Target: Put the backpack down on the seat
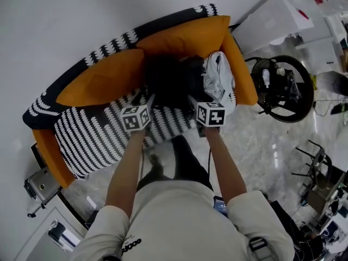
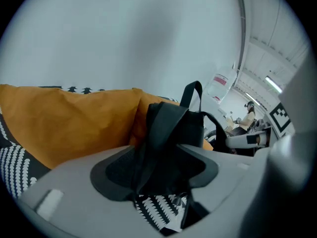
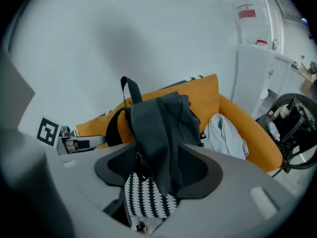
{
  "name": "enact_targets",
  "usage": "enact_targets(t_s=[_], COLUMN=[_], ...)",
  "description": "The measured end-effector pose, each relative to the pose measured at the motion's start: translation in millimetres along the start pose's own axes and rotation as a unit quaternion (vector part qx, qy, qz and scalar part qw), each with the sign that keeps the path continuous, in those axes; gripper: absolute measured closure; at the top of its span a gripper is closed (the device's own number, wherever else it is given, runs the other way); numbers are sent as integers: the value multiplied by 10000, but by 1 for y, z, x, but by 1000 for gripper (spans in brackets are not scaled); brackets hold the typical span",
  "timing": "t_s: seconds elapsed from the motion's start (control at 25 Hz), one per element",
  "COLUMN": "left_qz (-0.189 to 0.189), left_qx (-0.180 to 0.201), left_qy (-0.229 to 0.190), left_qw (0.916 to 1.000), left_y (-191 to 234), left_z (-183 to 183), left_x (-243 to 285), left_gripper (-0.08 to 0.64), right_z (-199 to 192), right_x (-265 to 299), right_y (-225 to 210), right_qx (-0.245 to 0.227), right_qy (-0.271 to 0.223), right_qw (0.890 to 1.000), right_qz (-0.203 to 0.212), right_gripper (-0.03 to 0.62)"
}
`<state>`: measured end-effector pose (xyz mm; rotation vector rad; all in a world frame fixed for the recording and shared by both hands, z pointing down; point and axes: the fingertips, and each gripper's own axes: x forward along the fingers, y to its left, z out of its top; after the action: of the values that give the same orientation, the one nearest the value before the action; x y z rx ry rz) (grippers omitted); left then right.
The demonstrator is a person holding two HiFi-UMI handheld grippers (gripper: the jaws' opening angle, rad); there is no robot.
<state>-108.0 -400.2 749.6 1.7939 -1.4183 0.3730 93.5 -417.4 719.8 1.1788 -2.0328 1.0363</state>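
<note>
A black backpack (image 1: 171, 80) sits on the sofa's black-and-white patterned seat (image 1: 92, 132) and leans against the orange back cushions (image 1: 103, 75). My left gripper (image 1: 149, 100) reaches it from the front left, and my right gripper (image 1: 192, 100) from the front right. In the left gripper view the left gripper (image 2: 158, 168) stands open, with a loose black strap (image 2: 148, 152) of the backpack (image 2: 173, 125) draped between the wide jaws. The right gripper (image 3: 159, 171) is open too, and a flat strap (image 3: 161, 148) of the backpack (image 3: 163, 115) hangs in its gap.
A white garment (image 1: 219, 78) lies on the seat to the right of the backpack. A round black wheeled device (image 1: 283, 88) and white cabinets (image 1: 272, 18) stand to the right of the sofa. A metal device (image 1: 41, 186) stands at the sofa's left end. The floor is marble.
</note>
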Motion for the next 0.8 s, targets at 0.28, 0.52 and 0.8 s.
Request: enact_targets(t_s=[0.28,0.52,0.8], left_qz=[103,177,42], left_qx=[86,298,732], left_qy=[-351,-787,-1214], left_qw=[9993,9963,9899], left_y=[16,32,33], left_z=[3,21,38], left_x=[-59,-125,-205], left_gripper=[293,305,357], right_z=[1,-6,-7], right_x=[-53,-108,-184], right_y=[28,50,82], right_qx=[-194,-62,102], right_qy=[-477,-887,-1649], right_qw=[9985,9952,9847], right_qz=[-169,-420,-551], right_gripper=[334,354,371])
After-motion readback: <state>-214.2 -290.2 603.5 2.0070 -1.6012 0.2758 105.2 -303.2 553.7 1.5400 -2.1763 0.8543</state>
